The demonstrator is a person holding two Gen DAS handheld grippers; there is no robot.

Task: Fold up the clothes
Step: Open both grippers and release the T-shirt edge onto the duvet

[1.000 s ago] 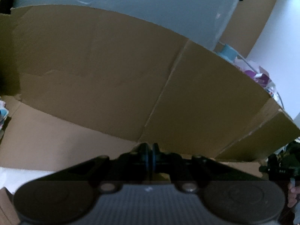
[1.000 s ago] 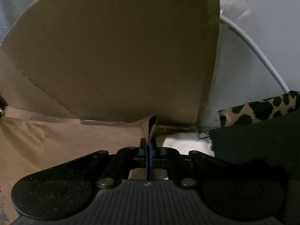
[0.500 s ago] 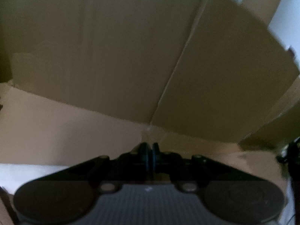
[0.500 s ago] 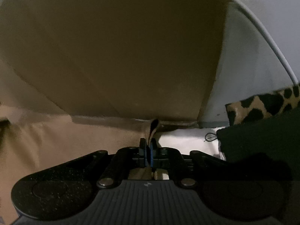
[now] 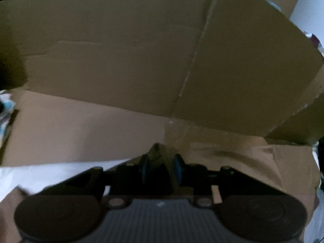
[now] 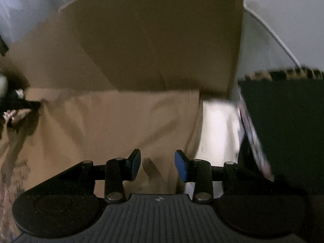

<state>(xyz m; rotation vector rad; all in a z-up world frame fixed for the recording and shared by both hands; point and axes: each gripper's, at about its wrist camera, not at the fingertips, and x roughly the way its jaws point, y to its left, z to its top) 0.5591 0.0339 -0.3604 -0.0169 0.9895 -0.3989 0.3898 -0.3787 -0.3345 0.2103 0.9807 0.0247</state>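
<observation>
Cloth, tan garment [image 6: 113,125], lies spread flat right in front of the cardboard box [image 6: 154,40], its far edge touching the box's base. Right gripper [image 6: 158,165] hovers over the garment's right edge w/ blue pads [image 6: 181,168] spread wide, nothing between them. Left gripper [image 5: 161,169], over by the box's other corner, has its jaws parted too; a fold of tan fabric pokes up between the fingers, not pinched as far as I can tell. White surface [image 6: 218,125] shows just right of the garment, dark green cloth [image 6: 283,125] beyond that.
</observation>
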